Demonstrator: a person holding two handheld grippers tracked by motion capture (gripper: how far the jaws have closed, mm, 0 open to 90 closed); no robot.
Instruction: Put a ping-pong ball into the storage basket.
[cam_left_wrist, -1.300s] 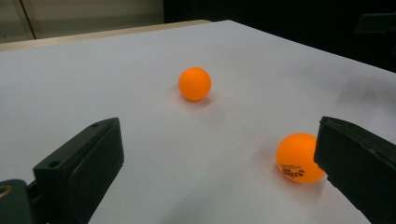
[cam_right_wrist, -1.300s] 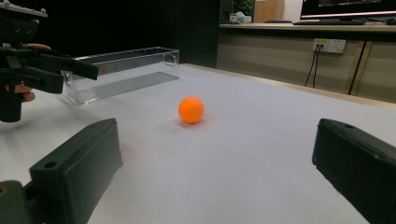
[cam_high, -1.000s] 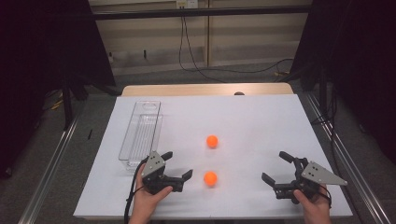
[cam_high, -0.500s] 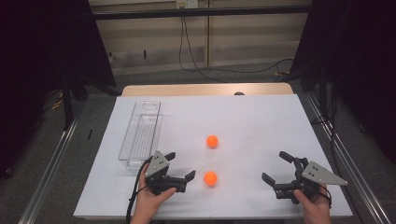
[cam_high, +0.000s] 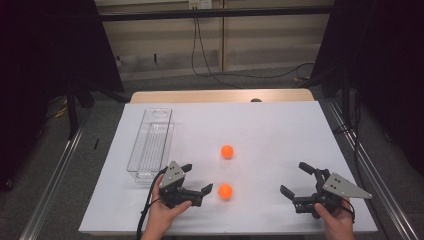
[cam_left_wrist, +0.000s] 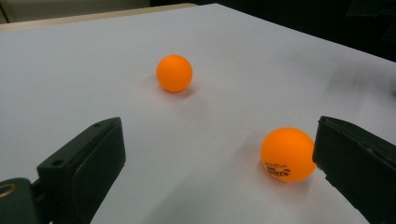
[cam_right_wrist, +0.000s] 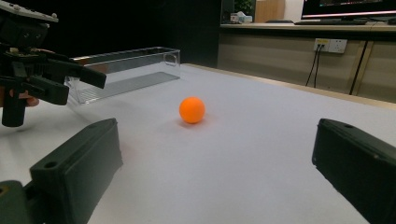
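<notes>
Our left claw (cam_high: 195, 180) stands released, jaws wide, with the near orange ball (cam_left_wrist: 287, 154) on the table just inside its right jaw and not yet pinched; we judge it a light, hard, smooth ball that will roll or squirt out, so we should close gently across its widest middle. Beyond it the second ball (cam_left_wrist: 174, 73) sits well apart, the clear tray (cam_high: 150, 145) lies just beside the claw, white tabletop (cam_high: 280, 130) is open ahead, and our right claw (cam_high: 302, 182) idles released far off

High view overhead, far; gripper views low, close; share far ball (cam_high: 227, 151).
</notes>
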